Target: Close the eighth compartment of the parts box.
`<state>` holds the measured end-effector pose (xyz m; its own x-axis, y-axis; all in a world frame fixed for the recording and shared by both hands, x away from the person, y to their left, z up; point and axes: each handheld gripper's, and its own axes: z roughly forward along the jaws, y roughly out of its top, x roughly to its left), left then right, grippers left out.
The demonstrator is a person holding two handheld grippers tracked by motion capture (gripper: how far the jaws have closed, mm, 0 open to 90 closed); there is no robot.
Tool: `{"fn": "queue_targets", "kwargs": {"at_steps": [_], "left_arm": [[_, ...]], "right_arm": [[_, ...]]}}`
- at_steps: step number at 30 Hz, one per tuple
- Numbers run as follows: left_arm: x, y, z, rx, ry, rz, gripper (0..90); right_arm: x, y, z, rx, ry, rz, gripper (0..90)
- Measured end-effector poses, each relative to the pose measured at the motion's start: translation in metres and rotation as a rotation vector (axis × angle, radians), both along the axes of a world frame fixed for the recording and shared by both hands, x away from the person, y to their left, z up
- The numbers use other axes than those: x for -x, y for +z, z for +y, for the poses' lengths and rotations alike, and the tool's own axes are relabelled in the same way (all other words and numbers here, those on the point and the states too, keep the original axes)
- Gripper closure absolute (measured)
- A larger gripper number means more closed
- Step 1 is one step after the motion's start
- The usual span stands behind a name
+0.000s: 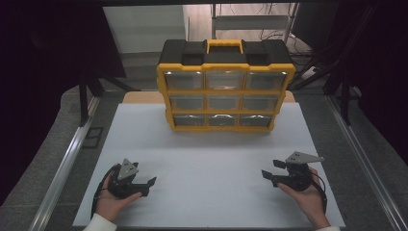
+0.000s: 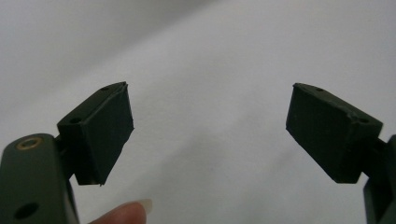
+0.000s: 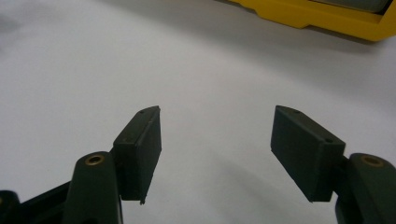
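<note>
Presently: both grippers idle, drawer organizer untouched

Organizer [image 1: 225, 86]: yellow-and-black case with a yellow carry handle on top, standing upright at 12 o'clock on the white table [image 1: 211, 159], near the far edge. Front faces the person; nine clear drawers in a three-by-three grid, all appear pushed in. Contents too blurred to read.

Left gripper [image 1: 149, 185]: held at about 7 o'clock on the table, jaws spread wide with nothing between them; the left gripper view shows only bare white surface in the gap. A fingertip [image 2: 125, 212] of the holding hand shows at the bottom of that view.

Right gripper [image 1: 270, 174]: at about 5 o'clock, jaws likewise spread and empty. In the right gripper view the yellow base of the organizer [image 3: 317, 16] sits at 1 o'clock, well apart from the jaws.

Both grippers are well apart from the organizer and point inward toward each other.

Judgement, risks from here:
- Drawer pulls look shallow and the fronts smooth; a pinch taken too near the lip could slip off.
- Case is tall and stands free. Pulling a top-row drawer without bracing could tip or drag it forward.
- Drawers sit tight together; a wide-spread jaw could catch the neighbouring front.
- A drawer drawn fully out could drop and spill.
</note>
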<state>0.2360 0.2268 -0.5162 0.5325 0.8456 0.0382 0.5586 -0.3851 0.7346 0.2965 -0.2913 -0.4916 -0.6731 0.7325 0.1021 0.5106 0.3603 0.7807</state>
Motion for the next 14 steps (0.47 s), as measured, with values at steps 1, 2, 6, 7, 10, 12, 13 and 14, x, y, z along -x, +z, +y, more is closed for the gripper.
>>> {"fn": "queue_targets", "kwargs": {"at_steps": [1,2,6,7,10,12,13,14], "left_arm": [[0.0000,0.0000,0.0001,0.001,0.000,0.000,15.3],[0.0001,0.0000,0.0002,0.001,0.001,-0.001,15.3],[0.0004,0.0004,0.0006,0.002,0.003,-0.003,15.3],[0.0005,0.0005,0.0008,0.000,0.002,-0.003,15.3],[0.0006,0.0004,0.0005,0.000,0.003,-0.004,15.3],[0.0007,0.0005,0.0005,0.000,0.002,-0.004,15.2],[0.0007,0.0007,0.0006,-0.001,0.004,-0.006,15.2],[0.0008,0.0008,0.0006,0.000,0.005,-0.006,15.2]], "right_arm": [[0.0000,-0.0003,0.0003,0.002,0.000,0.000,33.8],[0.0000,-0.0005,0.0007,0.003,0.000,0.000,33.8],[-0.0001,-0.0014,0.0025,0.015,0.006,-0.002,33.5],[-0.0001,-0.0016,0.0028,0.017,0.007,-0.003,33.4],[0.0001,-0.0023,0.0037,0.024,0.008,-0.007,33.3],[0.0002,-0.0024,0.0042,0.030,0.009,-0.011,33.2],[0.0003,-0.0024,0.0044,0.030,0.007,-0.012,33.2],[0.0003,-0.0024,0.0045,0.031,0.008,-0.012,33.2]]}}
